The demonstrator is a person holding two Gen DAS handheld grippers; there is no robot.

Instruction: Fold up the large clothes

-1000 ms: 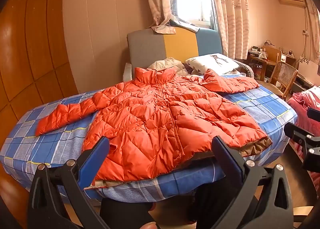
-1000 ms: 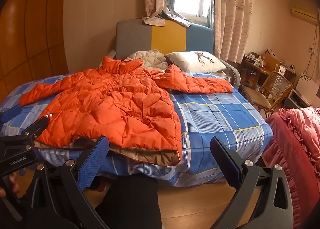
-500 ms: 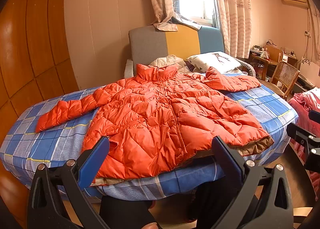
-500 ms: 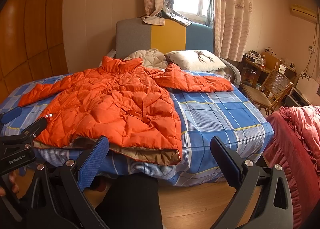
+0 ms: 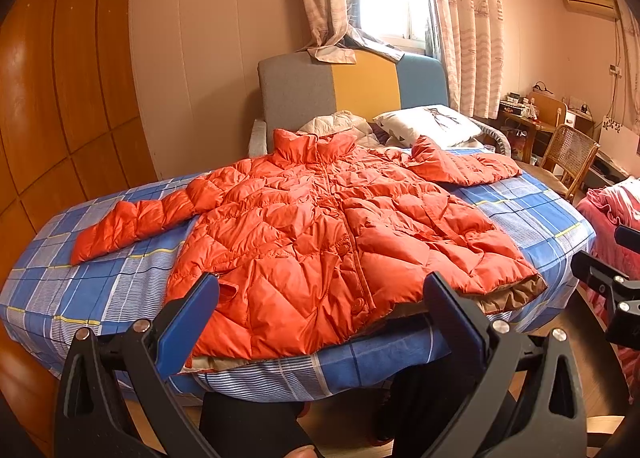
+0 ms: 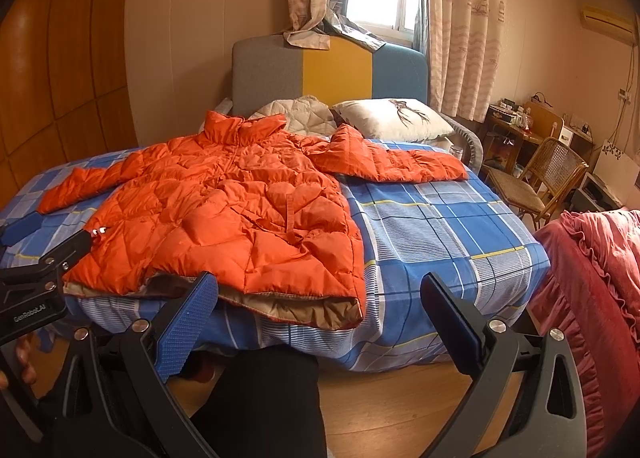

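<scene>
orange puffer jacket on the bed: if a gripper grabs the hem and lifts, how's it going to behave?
The orange jacket looks quilted and puffy, so it is probably light for its size and will compress in a pinch. It likely drapes rather than holds shape: both sleeves lie limp on the bed. The shiny shell suggests it may slip, so grip deep.

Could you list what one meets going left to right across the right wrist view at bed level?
Left gripper → jacket → bare bedsheet → wicker chair → red quilt.
</scene>
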